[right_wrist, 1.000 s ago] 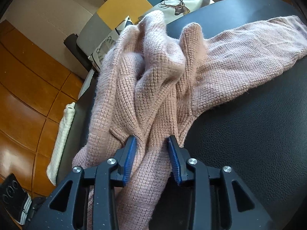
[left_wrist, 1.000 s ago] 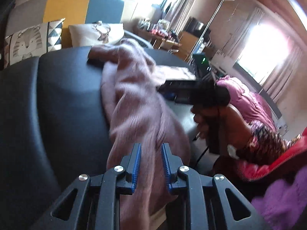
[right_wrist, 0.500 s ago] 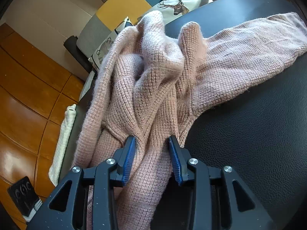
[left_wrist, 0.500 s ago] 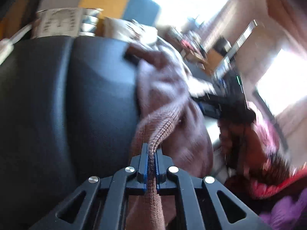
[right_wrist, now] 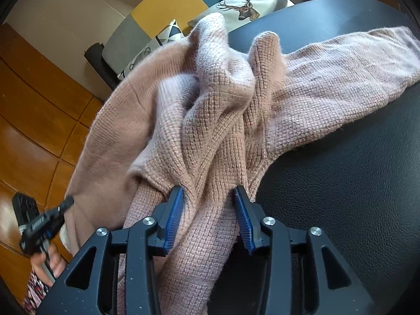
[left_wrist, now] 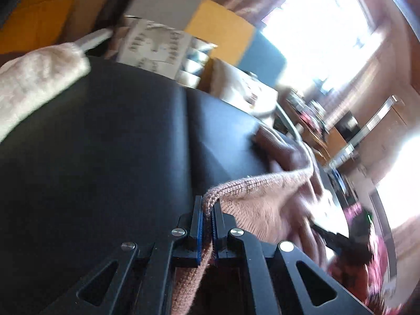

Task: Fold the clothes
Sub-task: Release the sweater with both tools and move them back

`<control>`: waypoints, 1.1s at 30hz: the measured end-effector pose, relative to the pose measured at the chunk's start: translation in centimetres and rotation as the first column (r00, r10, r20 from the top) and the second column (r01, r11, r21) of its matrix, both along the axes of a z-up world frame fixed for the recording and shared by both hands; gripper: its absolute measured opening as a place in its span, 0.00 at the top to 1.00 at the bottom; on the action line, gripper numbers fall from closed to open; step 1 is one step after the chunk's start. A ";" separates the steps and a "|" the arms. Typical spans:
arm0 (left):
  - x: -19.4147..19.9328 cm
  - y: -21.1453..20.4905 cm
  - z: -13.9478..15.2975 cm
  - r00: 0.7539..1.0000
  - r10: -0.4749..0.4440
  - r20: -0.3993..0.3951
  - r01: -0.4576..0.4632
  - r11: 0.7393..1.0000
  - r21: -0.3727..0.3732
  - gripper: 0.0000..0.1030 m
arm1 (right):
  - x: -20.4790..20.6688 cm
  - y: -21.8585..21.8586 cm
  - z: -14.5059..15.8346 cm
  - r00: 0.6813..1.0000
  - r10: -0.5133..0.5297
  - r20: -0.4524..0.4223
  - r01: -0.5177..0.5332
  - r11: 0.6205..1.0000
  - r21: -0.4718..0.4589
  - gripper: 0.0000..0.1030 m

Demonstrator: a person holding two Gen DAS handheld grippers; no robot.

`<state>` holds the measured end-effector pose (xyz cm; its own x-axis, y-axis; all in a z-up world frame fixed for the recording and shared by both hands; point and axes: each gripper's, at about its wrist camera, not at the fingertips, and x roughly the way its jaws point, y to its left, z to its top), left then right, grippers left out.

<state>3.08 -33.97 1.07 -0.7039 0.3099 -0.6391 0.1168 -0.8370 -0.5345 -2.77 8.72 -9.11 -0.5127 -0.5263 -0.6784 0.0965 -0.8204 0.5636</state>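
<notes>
A pink knitted sweater (right_wrist: 215,110) lies bunched on a black leather surface (right_wrist: 341,183), one sleeve (right_wrist: 354,63) stretched to the far right. My right gripper (right_wrist: 208,204) is open, its blue-padded jaws standing on either side of a thick fold of the knit. In the left wrist view my left gripper (left_wrist: 208,210) is shut on the sweater's ribbed edge (left_wrist: 262,183), which runs taut from the jaws off to the right. My left gripper (right_wrist: 39,225), held by a hand, also shows at the lower left of the right wrist view.
Patterned cushions (right_wrist: 244,2) and a yellow, grey and blue sofa back (right_wrist: 168,2) line the far edge. Wooden floor (right_wrist: 31,120) lies to the left. A pale knitted item (left_wrist: 34,84) rests at the black surface's far left in the left wrist view. Furniture and bright windows (left_wrist: 328,26) fill the right.
My left gripper closed on the sweater's edge and pulled it left, drawing the hem taut. The right gripper stayed open around its fold, hardly moving.
</notes>
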 end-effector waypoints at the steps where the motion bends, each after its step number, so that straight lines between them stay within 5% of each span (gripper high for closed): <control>1: -0.3 -1.0 -0.1 1.000 0.026 0.007 -0.026 1.000 0.005 0.96 | 0.1 -0.2 0.1 1.000 0.005 -0.002 -0.005 1.000 0.007 0.54; 6: -2.0 -5.0 -1.1 0.992 0.115 0.050 -0.115 0.993 0.000 0.96 | 0.1 -1.2 0.8 0.999 0.030 -0.017 -0.029 0.998 0.063 0.44; 12: -4.3 -5.6 -2.5 0.986 0.111 0.124 -0.096 0.987 -0.126 0.96 | 0.9 -3.0 2.1 0.995 0.086 -0.045 -0.077 0.982 0.174 0.34; 16: -5.2 -6.2 -3.4 0.974 0.145 0.172 -0.113 0.976 -0.186 0.96 | 2.1 -3.5 4.7 0.981 0.109 -0.158 -0.085 0.985 0.150 0.34; 20: -6.6 -8.1 -4.4 0.953 0.211 0.216 -0.153 0.954 -0.257 0.96 | 2.6 -3.0 6.1 0.968 0.100 -0.229 -0.058 0.982 0.182 0.34; 28: -9.4 -9.9 -5.5 0.930 0.264 0.256 -0.131 0.889 -0.438 0.92 | 2.7 -2.9 5.2 0.978 0.080 -0.192 -0.050 0.986 0.158 0.34; 33: -9.8 -10.7 -5.8 0.935 0.229 0.270 -0.068 0.864 -0.499 0.78 | 2.7 -3.8 5.0 0.978 0.097 -0.185 -0.066 0.984 0.164 0.34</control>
